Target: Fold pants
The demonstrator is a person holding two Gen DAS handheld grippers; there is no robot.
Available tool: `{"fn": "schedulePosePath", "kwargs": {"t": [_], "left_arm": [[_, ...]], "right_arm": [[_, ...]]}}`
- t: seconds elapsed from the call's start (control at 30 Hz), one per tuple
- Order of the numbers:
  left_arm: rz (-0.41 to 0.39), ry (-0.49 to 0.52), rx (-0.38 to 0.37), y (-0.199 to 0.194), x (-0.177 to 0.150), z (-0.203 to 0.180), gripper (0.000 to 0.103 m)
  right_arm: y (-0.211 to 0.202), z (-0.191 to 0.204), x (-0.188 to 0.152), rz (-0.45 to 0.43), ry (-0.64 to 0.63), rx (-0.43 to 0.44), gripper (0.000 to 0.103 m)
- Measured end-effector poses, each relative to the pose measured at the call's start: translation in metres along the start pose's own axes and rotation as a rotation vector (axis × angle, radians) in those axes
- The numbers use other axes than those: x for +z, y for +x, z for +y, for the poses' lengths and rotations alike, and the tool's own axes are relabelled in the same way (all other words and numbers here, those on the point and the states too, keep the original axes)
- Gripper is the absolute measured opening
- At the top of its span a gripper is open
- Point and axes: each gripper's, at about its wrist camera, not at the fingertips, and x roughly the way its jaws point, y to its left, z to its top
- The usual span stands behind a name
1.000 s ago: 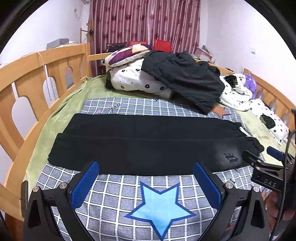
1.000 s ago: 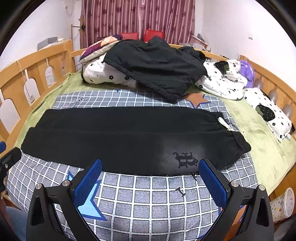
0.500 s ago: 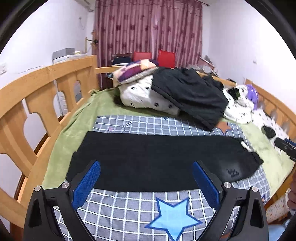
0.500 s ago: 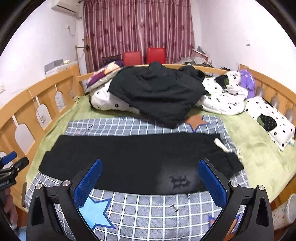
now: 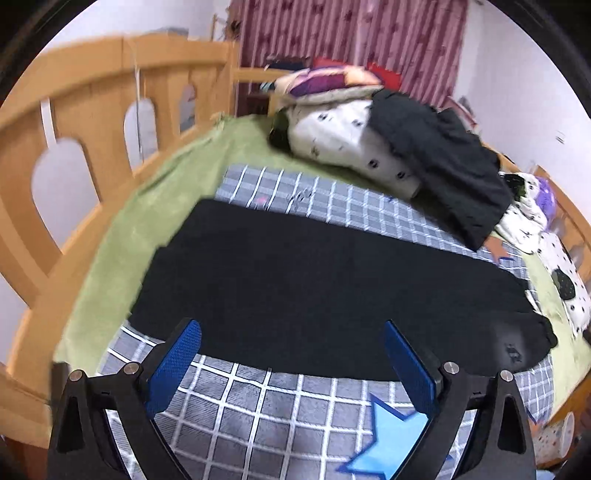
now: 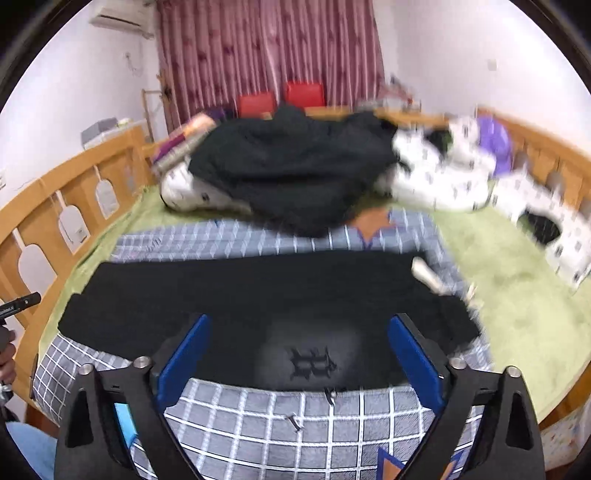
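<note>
Left wrist view: black pants point(image 5: 332, 291) lie flat in a long band across a checked blanket point(image 5: 266, 410) on a bed, running from centre left to the lower right of the frame. The left gripper point(image 5: 293, 363) fills the bottom edge, its blue-padded jaws spread wide and closing, pinching nothing; the pants' near hem sits just above the pad tips. A blue star point(image 5: 388, 439) marks the blanket at lower right. A wooden rail point(image 5: 92, 110) curves along the left, and a heap of bedding point(image 5: 351, 147) under dark clothing point(image 5: 443, 162) sits at upper centre before a red curtain point(image 5: 351, 33).

Right wrist view: the pants point(image 6: 258, 306) stretch across mid-frame, a dark emblem point(image 6: 312, 363) on the cloth at lower centre between the pads. The right gripper point(image 6: 299, 363) has its jaws apart and closing, with nothing clamped. The frame is blurred. At the far left edge, a hand point(image 6: 7, 354) shows beside the rail.
</note>
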Motion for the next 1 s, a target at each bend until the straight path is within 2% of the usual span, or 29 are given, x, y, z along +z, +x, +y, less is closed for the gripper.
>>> {"fn": "schedulePosePath", "kwargs": {"t": [0.07, 0.13, 0.3, 0.4, 0.53, 0.67, 0.73, 0.77, 0.8, 0.83, 0.87, 1.0], "left_arm": [[0.034, -0.036, -0.011, 0.026, -0.009, 0.011, 0.094], [0.060, -0.064, -0.032, 0.044, -0.021, 0.022, 0.092], [0.100, -0.108, -0.007, 0.073, -0.063, 0.050, 0.092], [0.110, -0.175, -0.010, 0.088, -0.080, 0.072, 0.092], [0.126, -0.256, -0.031, 0.109, -0.081, 0.094, 0.089], [0.083, -0.376, -0.069, 0.120, -0.072, 0.113, 0.088], [0.074, -0.411, -0.041, 0.124, -0.069, 0.117, 0.079], [0.074, -0.420, -0.013, 0.126, -0.068, 0.118, 0.064], [0.084, -0.415, 0.026, 0.127, -0.066, 0.118, 0.044], [0.099, -0.399, 0.067, 0.128, -0.063, 0.117, 0.031], [0.103, -0.382, 0.129, 0.126, -0.060, 0.117, 0.008], [0.024, -0.370, 0.080, 0.099, -0.044, 0.116, 0.007]], "right_arm": [[0.028, -0.023, -0.012, 0.051, 0.049, -0.010, 0.069], [0.053, -0.045, -0.029, 0.102, 0.099, -0.010, 0.063], [0.085, -0.091, -0.079, 0.148, 0.207, -0.008, 0.063], [0.102, -0.111, -0.101, 0.172, 0.279, -0.007, 0.063], [0.121, -0.124, -0.114, 0.162, 0.398, 0.076, 0.063], [0.143, -0.123, -0.111, 0.155, 0.463, 0.110, 0.063], [0.154, -0.121, -0.109, 0.162, 0.480, 0.106, 0.062], [0.157, -0.119, -0.107, 0.161, 0.483, 0.100, 0.054], [0.159, -0.115, -0.104, 0.151, 0.474, 0.081, 0.043], [0.158, -0.110, -0.101, 0.140, 0.454, 0.065, 0.021], [0.157, -0.107, -0.096, 0.139, 0.438, 0.075, 0.018], [0.133, -0.094, -0.067, 0.051, 0.373, 0.074, 0.016]]}}
